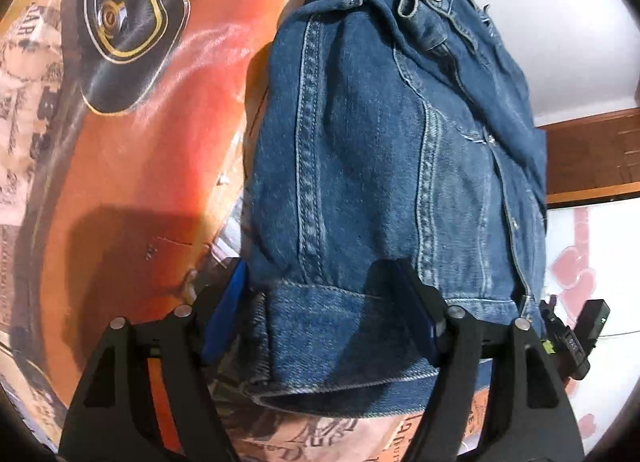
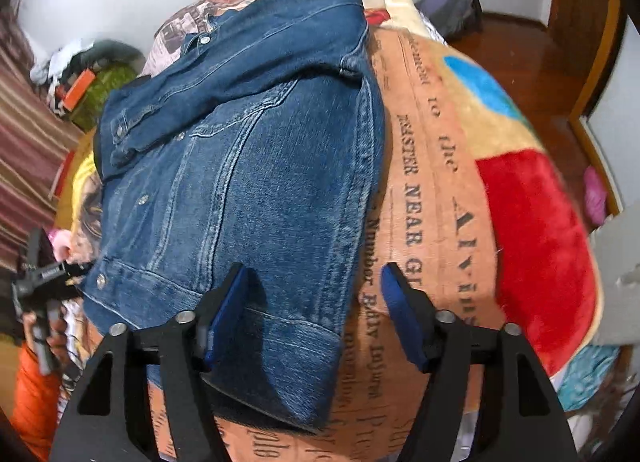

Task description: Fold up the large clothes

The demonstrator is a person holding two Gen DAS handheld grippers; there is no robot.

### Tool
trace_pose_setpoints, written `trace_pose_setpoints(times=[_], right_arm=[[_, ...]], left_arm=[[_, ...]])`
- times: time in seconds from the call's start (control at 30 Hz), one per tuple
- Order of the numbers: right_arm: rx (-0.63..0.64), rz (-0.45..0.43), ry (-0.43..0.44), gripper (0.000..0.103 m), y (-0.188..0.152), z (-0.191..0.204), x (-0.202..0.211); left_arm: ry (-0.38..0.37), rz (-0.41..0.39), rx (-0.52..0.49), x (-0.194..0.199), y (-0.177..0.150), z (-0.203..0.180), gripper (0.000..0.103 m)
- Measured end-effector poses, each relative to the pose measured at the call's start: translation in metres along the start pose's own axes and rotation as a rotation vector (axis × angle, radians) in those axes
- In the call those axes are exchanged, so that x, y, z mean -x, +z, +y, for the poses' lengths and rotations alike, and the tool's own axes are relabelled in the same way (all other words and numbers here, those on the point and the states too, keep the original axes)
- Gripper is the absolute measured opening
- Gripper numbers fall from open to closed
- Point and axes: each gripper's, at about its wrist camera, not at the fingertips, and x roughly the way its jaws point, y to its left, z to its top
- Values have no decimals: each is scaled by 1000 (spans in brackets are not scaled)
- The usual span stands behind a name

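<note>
A blue denim jacket (image 1: 368, 166) lies on a printed blanket (image 1: 132, 134), its sides folded in and its collar at the far end. My left gripper (image 1: 332, 302) is open, its blue-padded fingers (image 1: 224, 314) straddling the jacket's hem band at the near left corner. In the right wrist view the same jacket (image 2: 248, 166) lies on the blanket (image 2: 448, 190). My right gripper (image 2: 316, 306) is open, its jaws around the hem's near right corner, one finger (image 2: 224, 310) over the denim and the other over the blanket.
The blanket covers a bed. A wooden floor (image 2: 516, 50) and a dark bag (image 2: 452, 6) lie beyond its far edge. A clothes pile (image 2: 80, 78) and a striped curtain (image 2: 28, 134) stand at the left. The other hand-held gripper (image 2: 36, 290) shows at the left.
</note>
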Motion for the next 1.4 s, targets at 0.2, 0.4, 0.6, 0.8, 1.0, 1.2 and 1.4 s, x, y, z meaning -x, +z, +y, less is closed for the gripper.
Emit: trace_pose_setpoints(times=[0.2, 0.4, 0.6, 0.8, 1.0, 1.2, 1.4], right_arm=[[42, -10, 14, 70, 3, 15, -8], [-25, -36, 128, 39, 10, 8, -1], [-102, -77, 221, 14, 25, 3, 10], [-30, -148, 228, 13, 46, 24, 27], [44, -220, 239, 12, 84, 46, 36], [68, -302, 231, 12, 136, 55, 32], [-25, -406, 213, 12, 188, 37, 25]], left_arm=[[-5, 8, -35, 1, -5, -13, 71], [-44, -28, -54, 20, 7, -19, 53], [-115, -89, -115, 46, 16, -45, 22], [-78, -180, -196, 71, 33, -74, 18], [-88, -293, -282, 103, 67, -107, 16], [-85, -407, -337, 122, 113, -143, 16], [-50, -509, -313, 119, 181, -156, 16]])
